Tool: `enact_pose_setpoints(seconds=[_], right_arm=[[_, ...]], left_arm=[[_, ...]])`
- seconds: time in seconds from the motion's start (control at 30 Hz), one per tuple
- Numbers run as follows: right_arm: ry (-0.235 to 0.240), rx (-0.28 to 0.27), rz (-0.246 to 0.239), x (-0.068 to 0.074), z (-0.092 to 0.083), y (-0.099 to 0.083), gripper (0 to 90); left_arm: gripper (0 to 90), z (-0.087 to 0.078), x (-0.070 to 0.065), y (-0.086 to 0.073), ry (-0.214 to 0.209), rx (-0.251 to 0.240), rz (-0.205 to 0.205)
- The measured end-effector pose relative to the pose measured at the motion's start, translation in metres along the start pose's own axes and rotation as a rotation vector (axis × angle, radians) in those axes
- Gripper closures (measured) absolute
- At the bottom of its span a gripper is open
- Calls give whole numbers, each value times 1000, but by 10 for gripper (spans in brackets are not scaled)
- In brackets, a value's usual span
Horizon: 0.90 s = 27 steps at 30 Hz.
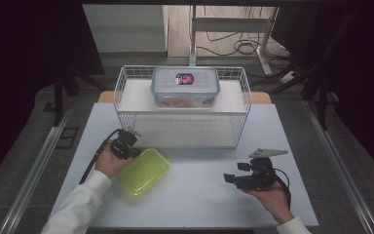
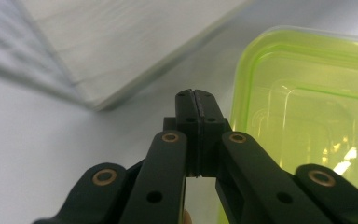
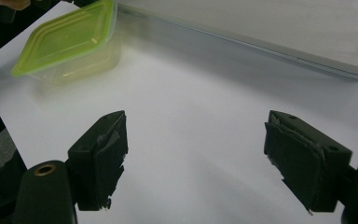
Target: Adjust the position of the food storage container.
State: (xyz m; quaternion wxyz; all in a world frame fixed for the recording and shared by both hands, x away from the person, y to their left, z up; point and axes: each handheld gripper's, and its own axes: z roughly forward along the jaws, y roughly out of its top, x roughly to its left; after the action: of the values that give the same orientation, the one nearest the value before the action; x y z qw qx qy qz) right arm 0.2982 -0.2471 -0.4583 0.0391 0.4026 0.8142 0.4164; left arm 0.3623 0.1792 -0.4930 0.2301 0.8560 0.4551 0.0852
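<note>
Nearest us, two hands in white sleeves each hold one black gripper over a matte white table [image 1: 199,190]. Our left gripper [image 2: 197,100] has its jaws pressed fully together with nothing between them, its tip just beside the green box [image 1: 143,171], near that box's far left corner. We count one such box: a shallow, rounded-rectangle container of translucent lime plastic with a ridged lid, lying on the table's left. Our right gripper [image 3: 196,158] stands wide apart and empty, its worn rubber pads over bare table. Behind sits one white wire basket [image 1: 126,92] holding one clear lidded tub [image 1: 185,87].
</note>
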Motion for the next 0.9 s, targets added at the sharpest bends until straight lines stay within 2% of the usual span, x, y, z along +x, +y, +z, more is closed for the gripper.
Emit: enact_pose_setpoints(seconds=[0.07,0.1,0.17,0.2,0.23,0.27,0.47,0.57,0.73,0.9], right_arm=[[-3,2,-1,0,0,0,216],[-2,3,-1,0,1,0,216],[-2,6,-2,0,1,0,216],[-1,6,-2,0,1,0,216],[0,5,-3,0,1,0,216],[-1,5,-3,0,1,0,216],[-8,5,7,-2,1,-1,216],[-8,7,8,-2,1,-1,216],[-8,7,7,-1,1,-2,216],[-6,1,8,-2,0,-2,216]], left_arm=[[900,1,-7,3,-26,-19,-6],[900,1,-9,4,-36,-8,14],[900,3,-18,8,-59,-23,14],[900,4,-21,10,-60,-15,32],[900,5,-26,11,-68,-23,31],[900,6,-29,13,-76,-13,56],[900,13,-50,21,-115,-19,85],[900,15,-57,23,-116,-21,103],[900,-4,-51,19,-82,-65,91],[900,-38,-33,-7,-74,-119,39]])
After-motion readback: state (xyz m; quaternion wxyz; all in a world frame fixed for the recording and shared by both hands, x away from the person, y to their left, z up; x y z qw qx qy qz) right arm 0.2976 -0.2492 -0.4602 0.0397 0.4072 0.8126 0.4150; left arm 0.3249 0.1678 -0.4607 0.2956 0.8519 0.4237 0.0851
